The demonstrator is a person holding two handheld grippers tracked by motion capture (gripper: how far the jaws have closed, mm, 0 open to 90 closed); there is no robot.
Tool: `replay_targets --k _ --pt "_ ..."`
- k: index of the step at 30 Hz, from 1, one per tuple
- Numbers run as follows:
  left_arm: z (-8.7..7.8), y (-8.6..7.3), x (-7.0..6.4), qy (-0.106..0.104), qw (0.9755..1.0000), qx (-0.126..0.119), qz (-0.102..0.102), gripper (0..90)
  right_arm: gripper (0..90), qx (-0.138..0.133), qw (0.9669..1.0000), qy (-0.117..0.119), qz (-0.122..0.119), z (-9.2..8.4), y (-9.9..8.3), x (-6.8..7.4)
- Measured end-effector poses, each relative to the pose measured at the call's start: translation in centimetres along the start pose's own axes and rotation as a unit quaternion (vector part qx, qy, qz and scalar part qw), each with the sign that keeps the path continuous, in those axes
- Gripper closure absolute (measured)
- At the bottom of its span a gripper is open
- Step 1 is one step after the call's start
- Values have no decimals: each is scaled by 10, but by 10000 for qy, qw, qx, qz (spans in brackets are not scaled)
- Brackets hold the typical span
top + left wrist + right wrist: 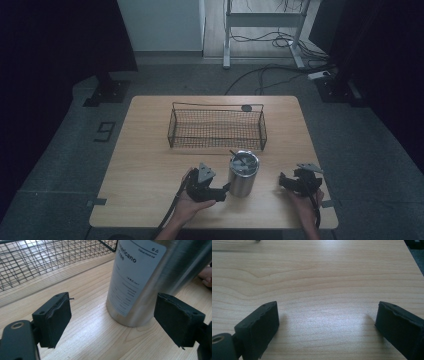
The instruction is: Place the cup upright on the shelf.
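1 steel tumbler [243, 173], 1 wire basket [217, 128], 2 open tools: left tool [223, 189], right tool [283, 182].

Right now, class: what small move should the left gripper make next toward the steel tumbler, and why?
Probably ease the left gripper forward so its open jaws pass either side of the steel tumbler, then close. In the left gripper view the tumbler stands upright on the table just ahead of the jaws, not yet between them, and the pads touch nothing.
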State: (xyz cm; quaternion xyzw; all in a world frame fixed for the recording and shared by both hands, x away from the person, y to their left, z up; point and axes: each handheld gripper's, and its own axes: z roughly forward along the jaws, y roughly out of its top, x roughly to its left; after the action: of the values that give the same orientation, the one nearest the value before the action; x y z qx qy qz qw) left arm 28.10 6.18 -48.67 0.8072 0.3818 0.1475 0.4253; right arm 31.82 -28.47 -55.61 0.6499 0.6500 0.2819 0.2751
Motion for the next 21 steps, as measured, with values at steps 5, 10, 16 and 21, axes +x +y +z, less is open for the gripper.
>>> replay_targets --k 5,10,16,21 --pt "4 0 -7 -27 10000 46 70 144 51 -1 10000 0 1 0 0 0" --pt "8 0 -11 -72 9999 45 82 129 52 -1 10000 -4 7 0 0 0" --pt "12 1 -15 -98 9999 71 112 126 52 1 10000 -5 11 0 0 0" --pt "14 2 -19 -258 9995 89 172 104 52 -1 10000 -4 8 0 0 0"
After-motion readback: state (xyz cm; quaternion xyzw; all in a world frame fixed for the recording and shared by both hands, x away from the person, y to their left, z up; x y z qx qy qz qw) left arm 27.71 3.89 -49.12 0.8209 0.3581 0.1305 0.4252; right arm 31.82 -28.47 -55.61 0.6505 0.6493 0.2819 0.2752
